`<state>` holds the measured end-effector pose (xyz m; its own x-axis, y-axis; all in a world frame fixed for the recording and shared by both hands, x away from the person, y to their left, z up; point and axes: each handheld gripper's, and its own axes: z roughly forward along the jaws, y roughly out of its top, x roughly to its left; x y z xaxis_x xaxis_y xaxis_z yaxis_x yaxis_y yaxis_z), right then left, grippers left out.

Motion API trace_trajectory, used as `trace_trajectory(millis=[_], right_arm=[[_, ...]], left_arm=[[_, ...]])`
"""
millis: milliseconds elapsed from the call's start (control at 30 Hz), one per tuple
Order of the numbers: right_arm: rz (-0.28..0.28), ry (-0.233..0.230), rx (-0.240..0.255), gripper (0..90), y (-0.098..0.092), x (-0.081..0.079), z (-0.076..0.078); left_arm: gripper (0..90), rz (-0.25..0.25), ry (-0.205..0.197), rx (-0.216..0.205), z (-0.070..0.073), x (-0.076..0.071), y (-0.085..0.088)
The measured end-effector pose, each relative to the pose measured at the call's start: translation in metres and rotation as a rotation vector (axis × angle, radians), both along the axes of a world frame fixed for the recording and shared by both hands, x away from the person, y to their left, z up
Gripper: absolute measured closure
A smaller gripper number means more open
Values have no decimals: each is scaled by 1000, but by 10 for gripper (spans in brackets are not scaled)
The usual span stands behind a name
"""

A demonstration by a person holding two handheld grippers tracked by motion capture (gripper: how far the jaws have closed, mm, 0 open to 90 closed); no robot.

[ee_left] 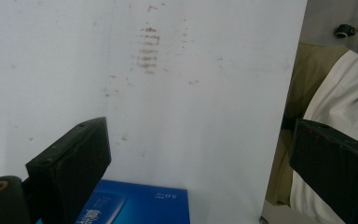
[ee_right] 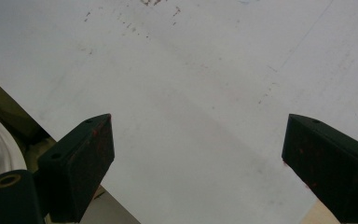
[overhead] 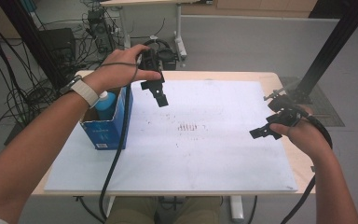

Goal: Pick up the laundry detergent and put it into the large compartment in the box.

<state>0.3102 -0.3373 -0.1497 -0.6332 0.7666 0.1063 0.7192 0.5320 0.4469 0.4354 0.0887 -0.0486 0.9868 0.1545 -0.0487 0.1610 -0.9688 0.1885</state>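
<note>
Grey floor all round, cable bundles (overhead: pixel 9 93) at far left, black frame post (overhead: pixel 328 44) at far right. Wooden desk (overhead: pixel 270 80) carries a white board (overhead: pixel 214 154) that covers most of its top; the board has a patch of reddish-brown smudges (overhead: pixel 189 127) near its centre, also visible in the left gripper view (ee_left: pixel 148 51). Blue open-top carton (overhead: pixel 106 130) stands at the left edge of the board, a blue bottle with a white cap (overhead: pixel 105 103) upright inside it; its printed blue face (ee_left: pixel 135 207) shows at the bottom of the left gripper view. Left tongs (overhead: pixel 161 99) are held up in the air over the far-left part of the board, just right of the carton, jaws pointing down and toward the near side, touching nothing. Left hand (overhead: pixel 121 70) wears a white wristband (overhead: pixel 85 91); cable (overhead: pixel 116 149) trails down past the carton and off the near edge. Left gripper view: jaws wide apart, nothing between them. Right tongs (overhead: pixel 263 133) sit low at the right edge of the board, pointing left, in the right hand (overhead: pixel 305 137). Right gripper view: jaws wide apart too, bare board (ee_right: pixel 205 116) between them, nothing gripped. No task object given.
</note>
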Motion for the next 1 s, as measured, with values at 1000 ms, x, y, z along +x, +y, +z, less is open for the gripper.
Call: trace_trajectory(millis=[1000], right_arm=[[0, 2, 0, 92, 2, 6, -3]], left_arm=[[59, -28, -8, -5, -28, 3, -7]])
